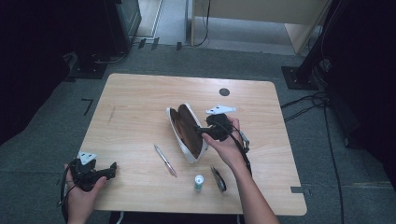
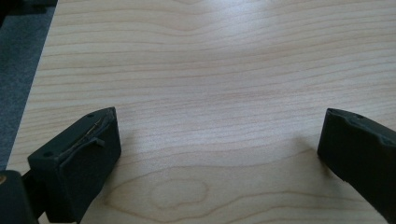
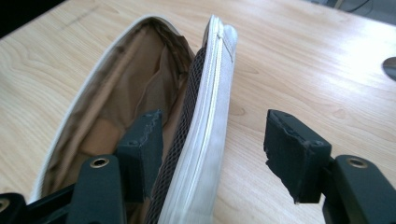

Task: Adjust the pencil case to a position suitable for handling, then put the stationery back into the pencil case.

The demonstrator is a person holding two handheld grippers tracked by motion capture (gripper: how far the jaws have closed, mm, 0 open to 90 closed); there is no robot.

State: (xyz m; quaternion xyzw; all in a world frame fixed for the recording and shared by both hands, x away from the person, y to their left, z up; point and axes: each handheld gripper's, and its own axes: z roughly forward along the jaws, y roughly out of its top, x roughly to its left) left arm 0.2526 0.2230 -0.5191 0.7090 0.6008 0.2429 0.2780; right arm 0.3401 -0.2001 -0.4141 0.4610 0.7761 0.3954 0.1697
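An unzipped white pencil case (image 1: pixel 187 131) with a brown lining lies in the middle of the wooden table (image 1: pixel 140 93). My right gripper (image 1: pixel 201 131) is open and straddles the case's near wall (image 3: pixel 205 140): one jaw is inside the pouch, the other outside, apart from the fabric. A pen (image 1: pixel 165 160) lies on the table left of the case. A small white and green bottle (image 1: pixel 199 183) stands near the front edge, with a dark round object (image 1: pixel 218 179) beside it. At the table's front left corner my left gripper (image 1: pixel 111 171) is open over bare wood (image 2: pixel 219 140).
A dark round hole (image 1: pixel 224 92) sits in the table top at the back right. Black equipment stands (image 1: pixel 93 60) and cables (image 1: pixel 308 100) lie on the grey floor around the table.
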